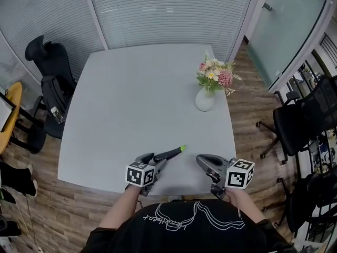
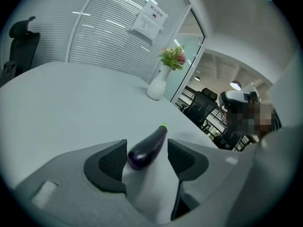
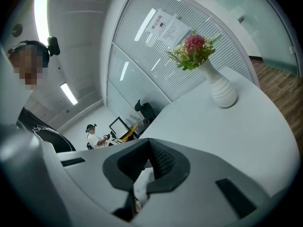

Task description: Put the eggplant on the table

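A dark purple eggplant with a green stem tip lies on the white table near its front edge. My left gripper stands open around the eggplant's thick end. In the left gripper view the eggplant rests between the two dark pads, close to the left pad, with a clear gap to the right one. My right gripper hovers over the table edge to the right of the eggplant. Its jaws are shut with nothing in them, and the pad tips meet in the right gripper view.
A white vase of pink and yellow flowers stands at the table's right side, well beyond both grippers. A black office chair sits at the left of the table and another at the right. The floor is wood.
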`<state>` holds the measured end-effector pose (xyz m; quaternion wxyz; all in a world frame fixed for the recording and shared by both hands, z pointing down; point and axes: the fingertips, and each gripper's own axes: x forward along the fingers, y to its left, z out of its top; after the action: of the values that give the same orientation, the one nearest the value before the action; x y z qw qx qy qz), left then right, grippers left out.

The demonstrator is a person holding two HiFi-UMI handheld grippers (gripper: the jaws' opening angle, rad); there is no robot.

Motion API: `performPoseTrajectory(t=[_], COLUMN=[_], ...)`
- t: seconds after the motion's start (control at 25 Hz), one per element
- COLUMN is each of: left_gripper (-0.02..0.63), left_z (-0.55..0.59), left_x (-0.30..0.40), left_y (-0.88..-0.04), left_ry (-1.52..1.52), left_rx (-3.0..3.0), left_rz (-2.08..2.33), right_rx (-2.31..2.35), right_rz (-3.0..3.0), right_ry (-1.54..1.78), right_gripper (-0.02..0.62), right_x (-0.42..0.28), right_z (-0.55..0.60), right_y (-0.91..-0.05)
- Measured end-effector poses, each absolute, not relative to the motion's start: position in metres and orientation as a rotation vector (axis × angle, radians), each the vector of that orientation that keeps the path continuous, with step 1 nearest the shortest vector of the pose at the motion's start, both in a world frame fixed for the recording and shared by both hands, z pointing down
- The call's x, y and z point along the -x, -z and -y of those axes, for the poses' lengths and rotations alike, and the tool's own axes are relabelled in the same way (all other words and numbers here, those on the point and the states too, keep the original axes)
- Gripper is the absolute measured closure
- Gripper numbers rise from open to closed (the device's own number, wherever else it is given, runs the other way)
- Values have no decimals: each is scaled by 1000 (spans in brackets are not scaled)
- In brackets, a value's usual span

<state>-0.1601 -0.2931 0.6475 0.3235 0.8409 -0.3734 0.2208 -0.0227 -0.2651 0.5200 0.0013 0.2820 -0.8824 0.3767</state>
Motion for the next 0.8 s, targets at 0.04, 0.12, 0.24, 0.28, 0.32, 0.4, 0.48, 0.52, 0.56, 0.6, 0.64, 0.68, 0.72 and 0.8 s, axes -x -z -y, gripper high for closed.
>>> performPoseTrajectory(t=[0.04, 0.12, 0.24, 0.28, 0.32, 0.4, 0.48, 0.52, 0.56, 0.6, 0.64, 0.68, 0.72, 0.8], left_gripper=[350, 347, 344, 344, 344, 344, 344, 344, 344, 344, 344, 345, 345, 345], left_z=[292, 289, 287, 287, 287, 286, 286, 285, 284, 283, 281, 279, 277, 272], left_x=[161, 163, 166, 167, 168, 171, 173, 172, 170, 168, 166, 164, 161, 154], left_y=[-646, -644, -637, -634, -631, -624, -616, -611, -604, -597, -588, -579, -569, -547], left_ry=[-576, -569, -557, -553, -548, -531, -507, -495, -485, -475, -463, -446, -425, -376], left_rx=[-2207, -2208, -2216, -2220, -2224, -2231, -2237, -2242, -2251, -2264, -2279, -2296, -2313, -2351], left_rz=[983, 994, 998, 997, 1000, 1019, 1036, 1040, 1043, 1046, 1049, 1049, 1044, 1030], right_rx=[-879, -873, -866, -862, -856, -843, -831, -826, -823, -819, -817, -816, -815, -805], right_rz=[2772, 2775, 2782, 2786, 2789, 2793, 2798, 2802, 2807, 2813, 2819, 2821, 2823, 2831], right_ry=[-1181, -1179, -1177, -1174, -1170, -1160, -1149, -1143, -1136, -1130, -1123, -1113, -1103, -1087], right_gripper=[586, 586, 586, 586, 586, 586, 586, 586, 586, 586, 586, 586, 586, 586], right_x=[24, 25, 27, 28, 29, 31, 32, 32, 32, 30, 29, 27, 26, 23], right_z=[264, 263, 263, 264, 264, 262, 260, 259, 258, 257, 256, 256, 256, 255], right_y=[-520, -518, -514, -513, -512, -509, -505, -503, -500, -498, -496, -494, -493, -491])
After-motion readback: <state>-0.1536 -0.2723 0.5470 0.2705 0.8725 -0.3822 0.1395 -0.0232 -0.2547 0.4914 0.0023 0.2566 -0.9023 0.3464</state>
